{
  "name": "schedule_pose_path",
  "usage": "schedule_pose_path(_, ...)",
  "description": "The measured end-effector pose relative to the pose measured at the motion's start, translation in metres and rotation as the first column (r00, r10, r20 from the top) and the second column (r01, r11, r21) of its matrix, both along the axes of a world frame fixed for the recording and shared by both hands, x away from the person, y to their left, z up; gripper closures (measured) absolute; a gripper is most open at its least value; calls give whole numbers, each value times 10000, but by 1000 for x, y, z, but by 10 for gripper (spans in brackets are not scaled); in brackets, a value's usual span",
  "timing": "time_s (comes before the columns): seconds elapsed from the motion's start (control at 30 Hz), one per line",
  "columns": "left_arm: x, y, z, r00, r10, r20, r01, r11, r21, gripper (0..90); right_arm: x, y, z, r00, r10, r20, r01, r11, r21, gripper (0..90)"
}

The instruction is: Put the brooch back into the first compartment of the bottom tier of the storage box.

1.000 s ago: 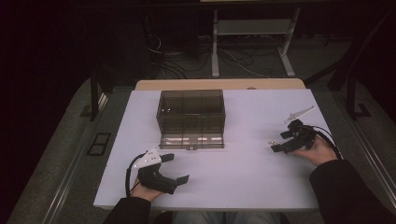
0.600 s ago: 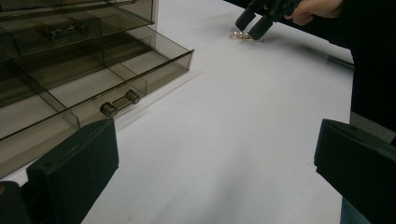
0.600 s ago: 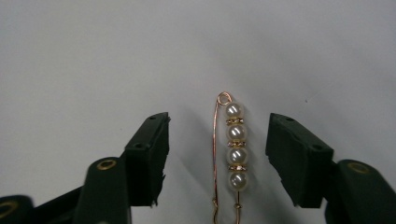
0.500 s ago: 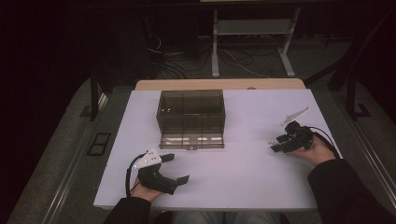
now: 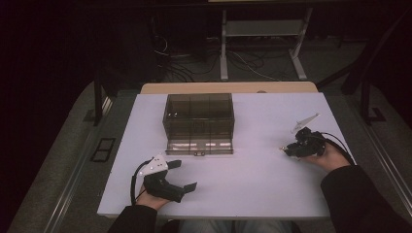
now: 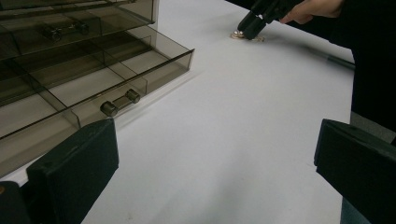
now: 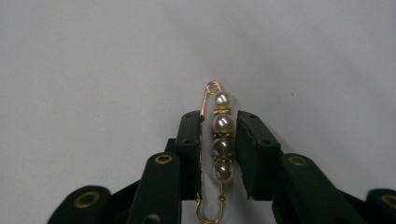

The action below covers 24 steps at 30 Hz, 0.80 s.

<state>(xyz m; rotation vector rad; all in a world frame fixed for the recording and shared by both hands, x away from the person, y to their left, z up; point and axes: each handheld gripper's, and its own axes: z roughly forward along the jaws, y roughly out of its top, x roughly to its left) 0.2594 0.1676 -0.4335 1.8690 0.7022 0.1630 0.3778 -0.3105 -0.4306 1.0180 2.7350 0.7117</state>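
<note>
With our left gripper (image 5: 182, 175) resting nearest us, fingers spread wide and empty, our right gripper (image 7: 219, 140) has just been closing its fingers around the pearl pin (image 7: 220, 140) lying flat on the counter (image 5: 252, 184), presumably to carry it to the open drawer (image 6: 93, 88) of the smoky organizer box (image 5: 199, 119) beyond.

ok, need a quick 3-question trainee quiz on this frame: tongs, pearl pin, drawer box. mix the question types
1. True or false: the right tongs have the gold safety pin strung with four pearls between their pads.
2. Which drawer of the smoky transparent plastic drawer box is pulled out: A top, B bottom?
3. Fill in: the left tongs stand ___, with nothing between them.

Key: 1 true; the jaws have just been closing and now touch the pearls. 2 B. 3 open.
</note>
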Motion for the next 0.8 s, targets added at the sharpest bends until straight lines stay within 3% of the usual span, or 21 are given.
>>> schedule_pose_path(0.23, 0, 0, 0, 10000, 0, 0, 0, 10000, -4, 0, 1, -1, -1, 9999, 26, -118, -25, 10000, 72, 780)
schedule_pose_path(0.53, -1, 1, 1, 9999, 92, 80, -92, 10000, -16, 0, 3, -4, -1, 9989, -117, -446, 133, 9992, 371, 790)
schedule_pose_path(0.8, -1, 1, 0, 10000, 77, 62, -77, 10000, -47, 0, 2, -3, 0, 9985, -157, -519, 175, 9992, 352, 791)
